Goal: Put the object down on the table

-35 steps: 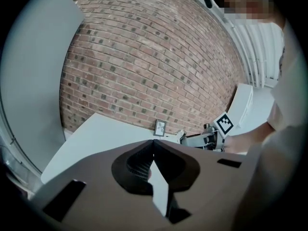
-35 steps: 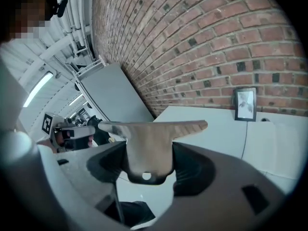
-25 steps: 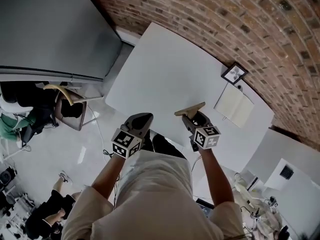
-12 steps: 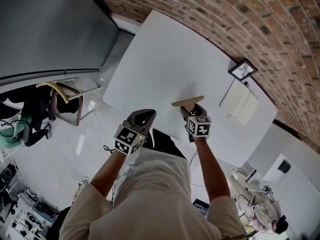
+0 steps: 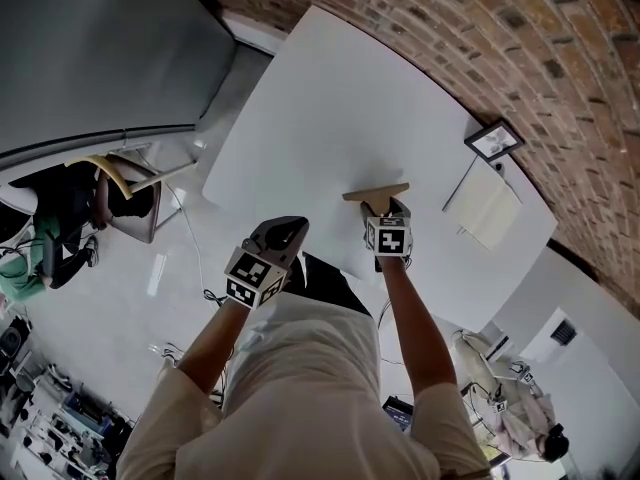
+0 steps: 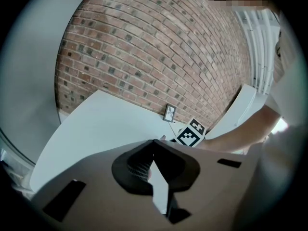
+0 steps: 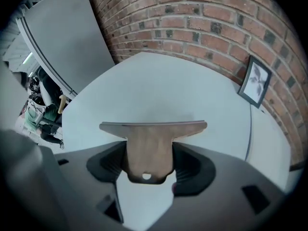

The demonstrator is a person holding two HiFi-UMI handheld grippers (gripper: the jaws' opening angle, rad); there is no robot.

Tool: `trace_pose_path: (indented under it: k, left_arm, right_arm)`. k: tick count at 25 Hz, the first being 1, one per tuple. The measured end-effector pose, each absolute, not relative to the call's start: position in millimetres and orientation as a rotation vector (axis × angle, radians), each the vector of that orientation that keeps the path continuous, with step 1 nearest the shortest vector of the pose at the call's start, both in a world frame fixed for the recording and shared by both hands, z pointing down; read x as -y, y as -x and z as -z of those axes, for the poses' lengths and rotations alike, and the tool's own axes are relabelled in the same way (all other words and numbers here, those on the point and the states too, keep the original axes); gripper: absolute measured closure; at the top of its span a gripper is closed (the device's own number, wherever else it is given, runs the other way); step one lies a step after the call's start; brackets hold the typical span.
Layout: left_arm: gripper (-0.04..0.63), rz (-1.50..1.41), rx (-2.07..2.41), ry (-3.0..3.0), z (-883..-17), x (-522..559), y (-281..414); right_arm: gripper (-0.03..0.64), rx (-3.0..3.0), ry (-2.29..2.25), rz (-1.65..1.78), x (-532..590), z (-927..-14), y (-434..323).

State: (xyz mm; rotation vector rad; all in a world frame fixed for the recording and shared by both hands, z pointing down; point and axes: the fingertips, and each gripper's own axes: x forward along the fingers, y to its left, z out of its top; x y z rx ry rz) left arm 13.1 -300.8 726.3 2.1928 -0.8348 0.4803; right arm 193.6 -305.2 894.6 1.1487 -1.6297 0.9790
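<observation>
A flat T-shaped wooden scraper (image 7: 151, 141) with a small hole in its handle is clamped between the jaws of my right gripper (image 7: 150, 165); its wide blade edge points away from me. In the head view the wooden scraper (image 5: 377, 192) hangs above the near part of the white table (image 5: 330, 118), held by the right gripper (image 5: 385, 213). My left gripper (image 5: 280, 233) stays back at the table's near edge, jaws closed together with nothing between them. The left gripper (image 6: 153, 170) looks across the white table (image 6: 96, 124) toward the brick wall.
A small framed picture (image 5: 494, 141) leans on the brick wall at the table's far right, with an open notebook (image 5: 484, 206) lying before it. A grey panel (image 5: 90, 58) stands to the left. A chair (image 5: 130, 193) sits on the floor at left.
The right gripper with the scraper has moved a little forward over the table. The left gripper has hardly shifted.
</observation>
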Motion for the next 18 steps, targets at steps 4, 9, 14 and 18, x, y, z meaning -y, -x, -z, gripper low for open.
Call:
trace_pose_path:
  k: [4, 9, 14, 18]
  left_arm:
    - [0.601, -0.481, 0.836, -2.184, -729.1, 302.5, -9.1]
    - [0.601, -0.479, 0.837, -2.176, -731.4, 304.9, -2.3]
    - [0.601, -0.478, 0.828, -2.177, -732.8, 305.3, 4.1]
    - [0.601, -0.475, 0.814, -2.185, -732.2, 305.7, 10.5]
  right_arm:
    - [0.328, 1.593, -1.142, -0.976, 307.3, -902.3, -194.5]
    - [0.328, 1.575, -1.119, -0.965, 308.6, -908.2, -191.5]
    - [0.328, 1.571, -1.118, -0.941, 310.5, -909.1, -190.2]
    - [0.327, 1.577, -1.109, -0.898, 311.6, -903.0, -186.4]
